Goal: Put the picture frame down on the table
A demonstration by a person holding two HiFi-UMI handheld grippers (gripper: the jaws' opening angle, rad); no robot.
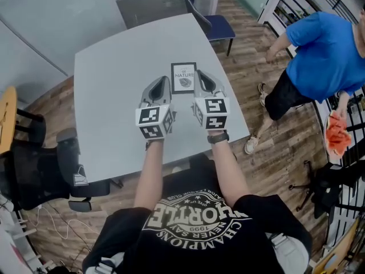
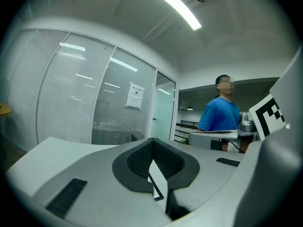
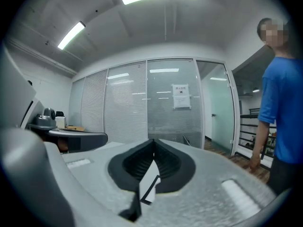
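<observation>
Not done yet: our left gripper [image 1: 162, 83] and right gripper [image 1: 203, 80] are each clamped on a side of the picture frame [image 1: 183, 77], mid-desk [image 1: 114, 96] toward the far edge. We still have to lower it and let go.

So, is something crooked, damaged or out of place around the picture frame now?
Nothing stands out. The picture frame sits square between the left gripper and the right gripper, each shut on one side edge, over the grey table. No damage shows. Whether it touches the table yet, I cannot tell.
</observation>
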